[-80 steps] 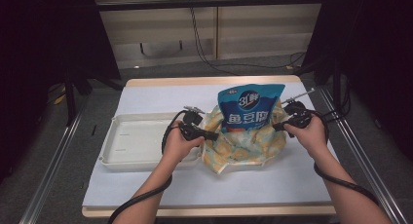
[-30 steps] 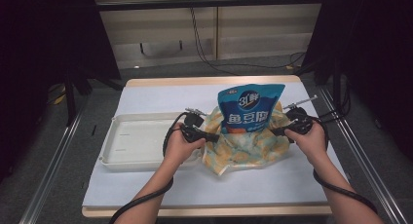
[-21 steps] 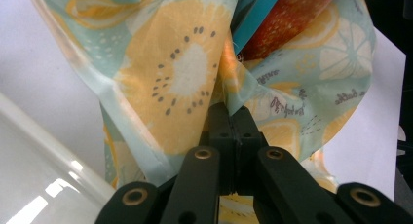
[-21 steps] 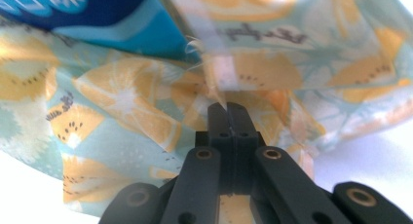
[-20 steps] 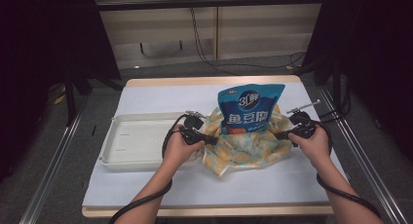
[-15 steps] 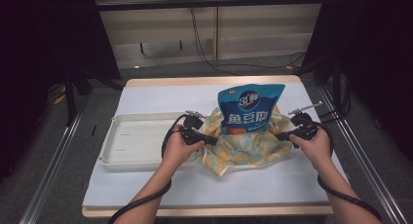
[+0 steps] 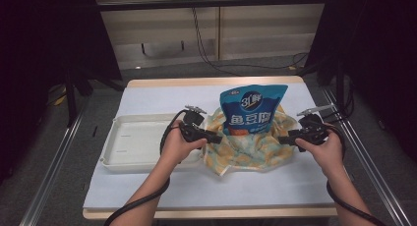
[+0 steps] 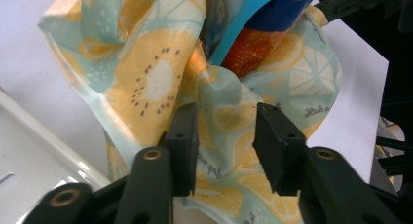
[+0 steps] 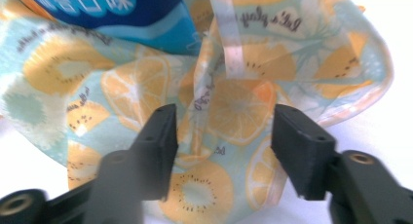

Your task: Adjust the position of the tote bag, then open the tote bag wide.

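A: High view first. What's on the table (image 7: 147,196)?

B: White sheet over the top. Pale tray (image 7: 129,146) at left, shallow, nothing in it. Right of the tray, a fruit-print bag (image 7: 248,148) slumped open, yellow and pale green. Blue snack pouch (image 7: 253,109) standing upright inside the bag, top half well clear of the rim.

A: Grippers?

B: Left gripper (image 7: 215,137) held in the left hand (image 7: 178,143), tips at the bag's left edge, just beside the tray's right end. Right gripper (image 7: 284,139) in the right hand (image 7: 322,146), tips at the bag's right edge. One on each side, pouch between. Jaw gap too small to read from up here.

A: Left gripper view?

B: Left gripper (image 8: 226,136) jaws parted, a clear gap between them. Fold of the bag (image 8: 151,83) sits in the gap; can't tell if the pads touch it, not pinched. Pouch (image 8: 265,19) behind, blue with an orange patch, tucked in the bag's mouth. Tray (image 8: 34,156) corner at lower left.

A: Right gripper view?

B: Right gripper (image 9: 224,136) jaws wide apart, wider than the left pair. Crumpled bag (image 9: 234,107) wall between and beyond them, not clamped. Pouch (image 9: 112,12) at upper left, blue, white characters, bottom sunk into the bag. White sheet at right.
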The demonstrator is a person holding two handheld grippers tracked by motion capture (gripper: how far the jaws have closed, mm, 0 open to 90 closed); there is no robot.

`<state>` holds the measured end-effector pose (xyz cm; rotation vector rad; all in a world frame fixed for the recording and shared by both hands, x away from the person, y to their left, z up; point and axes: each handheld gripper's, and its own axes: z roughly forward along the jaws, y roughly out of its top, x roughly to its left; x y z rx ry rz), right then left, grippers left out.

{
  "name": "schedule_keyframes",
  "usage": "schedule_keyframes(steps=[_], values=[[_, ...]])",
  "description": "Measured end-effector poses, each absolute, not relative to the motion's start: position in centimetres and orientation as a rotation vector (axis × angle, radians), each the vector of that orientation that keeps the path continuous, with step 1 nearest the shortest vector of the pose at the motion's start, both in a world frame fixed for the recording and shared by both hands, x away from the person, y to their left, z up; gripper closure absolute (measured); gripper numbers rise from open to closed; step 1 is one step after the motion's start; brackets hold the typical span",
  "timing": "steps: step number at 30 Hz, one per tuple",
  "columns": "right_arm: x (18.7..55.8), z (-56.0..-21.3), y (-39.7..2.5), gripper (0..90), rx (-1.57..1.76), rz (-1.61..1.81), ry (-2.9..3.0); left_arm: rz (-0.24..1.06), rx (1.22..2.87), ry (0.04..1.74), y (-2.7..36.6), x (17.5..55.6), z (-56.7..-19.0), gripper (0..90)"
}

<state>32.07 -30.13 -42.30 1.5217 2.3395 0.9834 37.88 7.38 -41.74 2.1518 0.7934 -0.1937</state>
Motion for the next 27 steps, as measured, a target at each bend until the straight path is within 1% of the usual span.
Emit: schedule_keyframes(steps=[3, 6, 9, 11, 13, 16, 18, 21, 24, 27], values=[[31.6, -42.1, -30.1, 31.7, 1.503, 1.016, 2.316, -0.183, 2.147, 0.800, 7.5, 38.0, -41.2, 53.0], [31.4, -42.0, -29.9, 27.5, 1.475, 0.999, 2.316, -0.188, 2.129, 0.812, 7.5, 38.0, -40.8, 48.8], [31.4, -41.8, -30.0, 21.6, 1.477, 0.994, 2.316, -0.190, 2.115, 0.818, 7.5, 37.9, -40.5, 42.2], [31.5, -41.8, -30.0, 16.0, 1.493, 0.987, 2.305, -0.189, 2.119, 0.811, 7.4, 38.0, -40.3, 36.8], [31.5, -41.7, -30.1, 14.9, 1.502, 0.981, 2.310, -0.189, 2.102, 0.805, 7.3, 38.0, -40.2, 32.9], [31.6, -41.6, -30.1, 13.7, 1.503, 0.983, 2.305, -0.179, 2.119, 0.786, 7.1, 37.9, -39.8, 28.2], [31.6, -41.5, -30.0, 10.2, 1.513, 0.976, 2.316, -0.154, 2.128, 0.771, 7.1, 37.9, -39.6, 26.9], [31.5, -41.3, -29.9, 7.6, 1.493, 0.970, 2.328, -0.152, 2.129, 0.774, 7.0, 38.1, -39.4, 24.1], [31.4, -41.1, -29.9, 5.6, 1.480, 0.979, 2.335, -0.154, 2.135, 0.763, 6.8, 38.2, -39.1, 22.6], [31.3, -40.9, -30.1, 5.8, 1.481, 0.979, 2.332, -0.167, 2.135, 0.768, 6.6, 38.1, -38.7, 21.1]])
